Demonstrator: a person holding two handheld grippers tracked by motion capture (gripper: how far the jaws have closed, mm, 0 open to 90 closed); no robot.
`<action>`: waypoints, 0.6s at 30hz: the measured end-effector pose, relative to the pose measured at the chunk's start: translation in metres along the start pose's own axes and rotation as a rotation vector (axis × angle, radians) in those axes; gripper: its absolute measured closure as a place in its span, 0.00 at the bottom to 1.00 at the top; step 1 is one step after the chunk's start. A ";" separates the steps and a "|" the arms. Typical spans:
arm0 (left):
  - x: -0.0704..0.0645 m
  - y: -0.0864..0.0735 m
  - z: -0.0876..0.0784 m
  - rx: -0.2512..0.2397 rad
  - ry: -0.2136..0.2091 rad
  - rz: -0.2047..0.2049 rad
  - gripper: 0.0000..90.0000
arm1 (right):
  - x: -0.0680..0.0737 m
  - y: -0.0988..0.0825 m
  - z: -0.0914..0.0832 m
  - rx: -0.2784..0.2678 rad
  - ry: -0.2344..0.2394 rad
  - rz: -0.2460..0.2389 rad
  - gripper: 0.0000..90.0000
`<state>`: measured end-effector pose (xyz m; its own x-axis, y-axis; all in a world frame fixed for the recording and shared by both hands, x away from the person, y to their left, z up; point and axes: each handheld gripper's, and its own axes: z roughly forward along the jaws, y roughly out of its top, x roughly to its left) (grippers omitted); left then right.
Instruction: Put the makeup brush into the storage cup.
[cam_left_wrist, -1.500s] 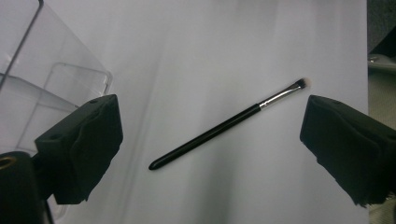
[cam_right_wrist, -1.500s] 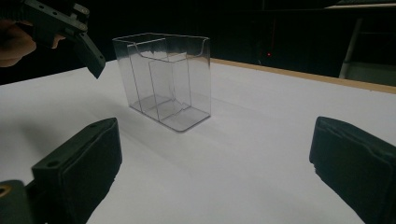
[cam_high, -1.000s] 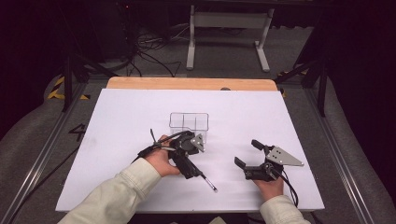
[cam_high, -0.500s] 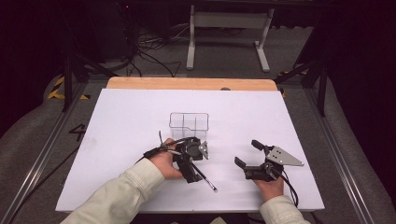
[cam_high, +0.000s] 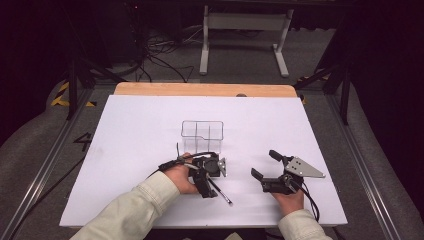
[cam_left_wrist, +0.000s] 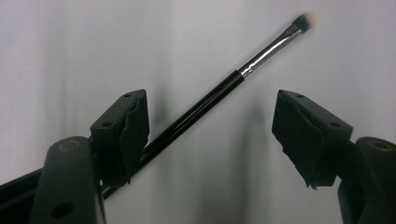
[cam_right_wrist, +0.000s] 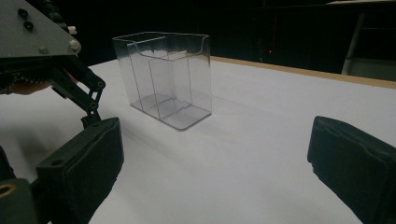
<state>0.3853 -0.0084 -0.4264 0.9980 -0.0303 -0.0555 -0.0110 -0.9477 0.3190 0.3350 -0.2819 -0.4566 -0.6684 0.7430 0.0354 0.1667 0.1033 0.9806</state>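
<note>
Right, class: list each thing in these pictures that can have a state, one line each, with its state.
Makeup brush: lying flat on the table, between the left jaws, not yet clamped.
Clear organizer: upright, empty.
Left gripper: open, jaws have just been closing around the brush.
Right gripper: open, holding nothing.

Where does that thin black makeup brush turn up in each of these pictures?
High view: the makeup brush lies on the white table, low and centre, under the left tongs.
Left gripper view: the brush runs diagonally from lower left to upper right between open jaws, bristles at the top.
Right gripper view: brush not in it.
Shared landmark: the white table.
</note>
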 end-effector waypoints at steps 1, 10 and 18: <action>0.000 0.000 0.002 -0.003 -0.003 0.002 0.33 | 0.000 0.000 0.000 0.000 0.000 0.000 0.05; 0.000 0.000 0.002 0.012 0.000 0.014 0.43 | 0.000 0.000 0.000 0.001 0.000 0.002 0.05; -0.003 0.001 0.003 0.021 0.022 0.026 0.47 | 0.000 0.000 0.000 0.002 -0.002 0.001 0.05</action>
<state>0.3825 -0.0105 -0.4288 0.9985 -0.0479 -0.0265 -0.0378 -0.9530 0.3005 0.3355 -0.2819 -0.4569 -0.6672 0.7440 0.0360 0.1690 0.1041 0.9801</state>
